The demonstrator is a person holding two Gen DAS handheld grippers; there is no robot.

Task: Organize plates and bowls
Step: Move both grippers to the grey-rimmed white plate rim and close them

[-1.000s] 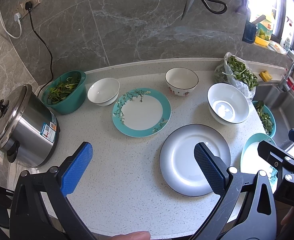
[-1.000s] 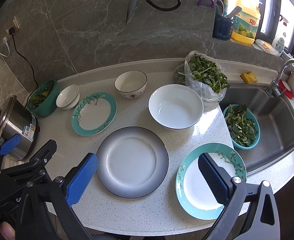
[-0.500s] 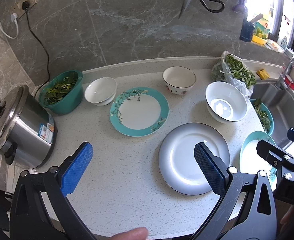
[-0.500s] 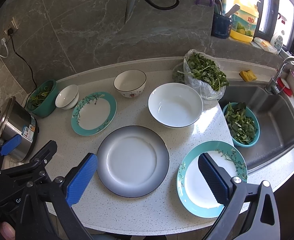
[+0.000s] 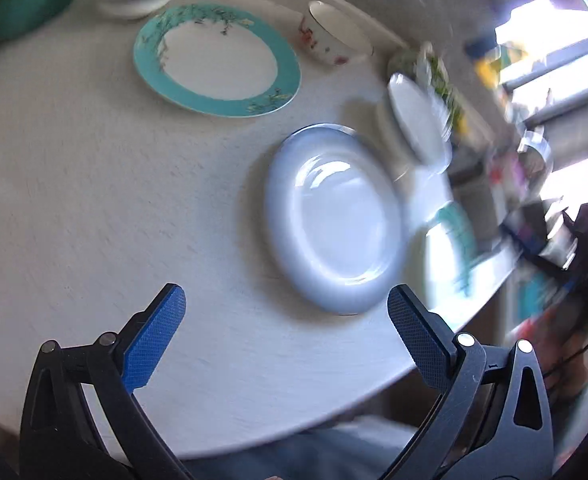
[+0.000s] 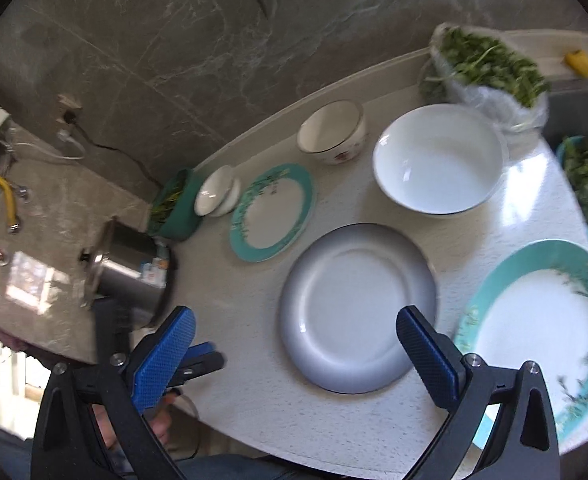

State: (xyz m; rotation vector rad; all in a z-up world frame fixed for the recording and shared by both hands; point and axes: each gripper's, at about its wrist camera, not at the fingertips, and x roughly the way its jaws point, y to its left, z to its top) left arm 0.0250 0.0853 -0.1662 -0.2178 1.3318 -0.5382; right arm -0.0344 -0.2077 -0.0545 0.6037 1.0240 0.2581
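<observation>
Right wrist view: right hand-held gripper (image 6: pixel 295 344) released, empty, over grey plate (image 6: pixel 357 306) near desk (image 6: pixel 373 432) edge. Left hand-held gripper (image 5: pixel 286 324) likewise released. Risk: shallow rim slips, plate slides off edge.

A grey-rimmed plate (image 6: pixel 357 308) with a pale centre lay flat near the counter's front edge. To its right, a teal-rimmed plate (image 6: pixel 541 332) with a leafy pattern sat at the near right corner. A second teal-rimmed plate (image 6: pixel 272 212) lay further back on the left. Beyond it stood a small white bowl (image 6: pixel 216 196), seen tilted in the fisheye. A floral bowl (image 6: pixel 331 132) stood upright at the far middle, and a large white bowl (image 6: pixel 439 158) sat empty just right of it.
</observation>
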